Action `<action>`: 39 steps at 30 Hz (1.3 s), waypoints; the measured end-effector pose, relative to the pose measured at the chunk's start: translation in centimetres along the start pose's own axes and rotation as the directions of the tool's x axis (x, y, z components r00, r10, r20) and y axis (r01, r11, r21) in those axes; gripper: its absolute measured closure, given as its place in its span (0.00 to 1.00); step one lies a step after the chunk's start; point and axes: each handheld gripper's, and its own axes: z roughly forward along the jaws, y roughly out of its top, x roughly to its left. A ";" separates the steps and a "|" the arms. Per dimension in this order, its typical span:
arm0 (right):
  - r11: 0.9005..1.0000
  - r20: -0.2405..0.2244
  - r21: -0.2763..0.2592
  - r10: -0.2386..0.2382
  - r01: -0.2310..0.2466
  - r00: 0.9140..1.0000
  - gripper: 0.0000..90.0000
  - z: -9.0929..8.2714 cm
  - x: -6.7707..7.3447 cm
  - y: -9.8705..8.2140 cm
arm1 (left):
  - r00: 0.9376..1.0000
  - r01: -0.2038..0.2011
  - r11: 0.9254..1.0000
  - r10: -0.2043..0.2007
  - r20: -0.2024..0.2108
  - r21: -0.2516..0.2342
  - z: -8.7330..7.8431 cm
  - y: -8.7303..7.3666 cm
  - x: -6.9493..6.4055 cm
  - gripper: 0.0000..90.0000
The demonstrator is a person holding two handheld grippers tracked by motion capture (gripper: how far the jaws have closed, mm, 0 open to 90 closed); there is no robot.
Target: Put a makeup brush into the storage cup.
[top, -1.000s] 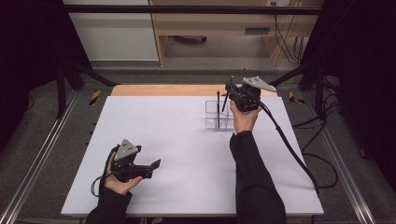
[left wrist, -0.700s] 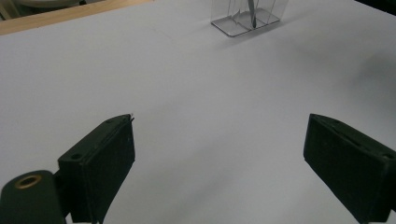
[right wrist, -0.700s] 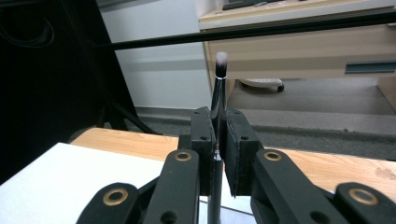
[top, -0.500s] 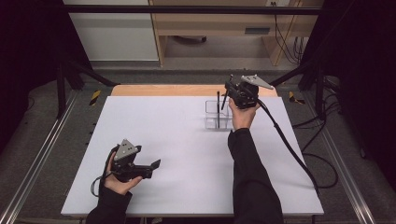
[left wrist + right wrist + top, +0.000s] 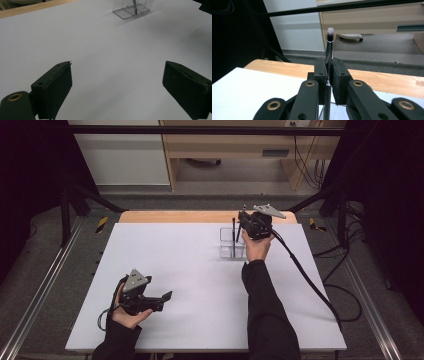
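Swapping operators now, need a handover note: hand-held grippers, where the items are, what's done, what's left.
Right hand-held gripper: shut on a makeup brush, held upright, bristles up, above the clear organizer at the far right of the white table.
Left hand-held gripper: open, holding nothing, low over the near left of the table.
Done: another brush already stands in the organizer.
Left: probably lower the held brush into a compartment and release; which compartment it is over cannot be told.
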 end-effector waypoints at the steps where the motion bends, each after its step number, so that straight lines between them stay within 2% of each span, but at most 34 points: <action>1: 1.000 0.000 0.002 -0.002 0.002 1.000 0.93 0.0 0.0 -0.1 | 1.000 0.000 1.000 0.000 0.000 0.000 0.0 0.0 0.0 0.09; 29: 0.997 0.000 0.067 -0.037 0.037 0.999 0.93 0.8 0.0 -3.1 | 1.000 -0.005 1.000 0.005 -0.005 0.007 0.1 0.0 -0.1 0.09; 39: 0.995 0.008 0.097 -0.037 0.036 0.999 0.93 1.0 -0.2 -3.9 | 1.000 -0.007 1.000 0.007 -0.006 0.010 0.2 0.0 -0.1 0.09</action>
